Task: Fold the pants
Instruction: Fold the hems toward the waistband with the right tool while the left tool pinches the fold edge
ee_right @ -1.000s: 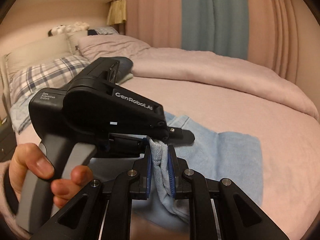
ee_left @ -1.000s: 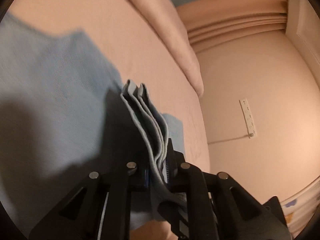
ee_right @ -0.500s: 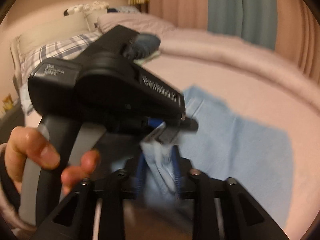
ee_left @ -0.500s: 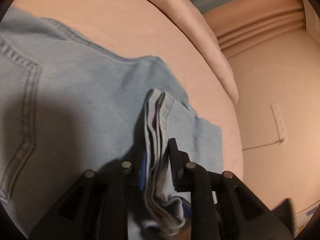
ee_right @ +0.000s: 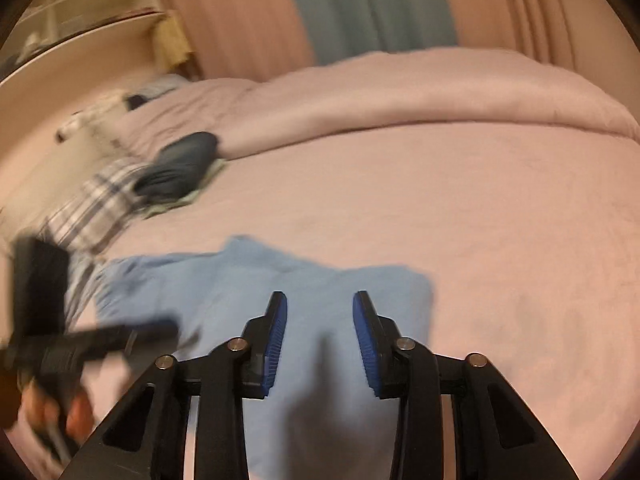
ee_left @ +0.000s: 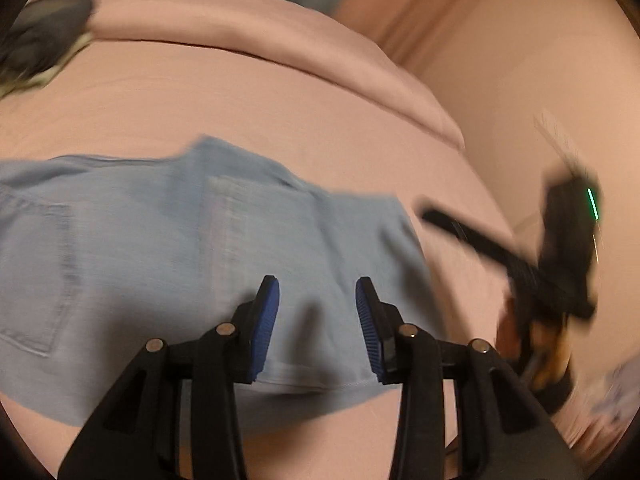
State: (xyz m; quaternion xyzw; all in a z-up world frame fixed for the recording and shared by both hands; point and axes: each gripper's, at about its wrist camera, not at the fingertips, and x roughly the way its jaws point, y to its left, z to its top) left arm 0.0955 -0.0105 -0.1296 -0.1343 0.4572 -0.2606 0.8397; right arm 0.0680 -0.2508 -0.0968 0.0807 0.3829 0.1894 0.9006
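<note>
Now the folded pants (ee_left: 168, 248) lie flat on the pink bed (ee_left: 248, 96), the left gripper (ee_left: 317, 300) opening and the right gripper (ee_right: 320, 312) closing, both empty above the cloth.

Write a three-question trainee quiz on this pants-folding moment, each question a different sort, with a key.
1. True or false: the left gripper clamps the pants.
2. The pants lie on: A) a pink bed B) a wooden floor C) a chair.
3. Fill in: the pads on the right gripper are ____ in colour.

Key: 1 false, nothing is pinched between its jaws; 2 A; 3 blue.
</note>
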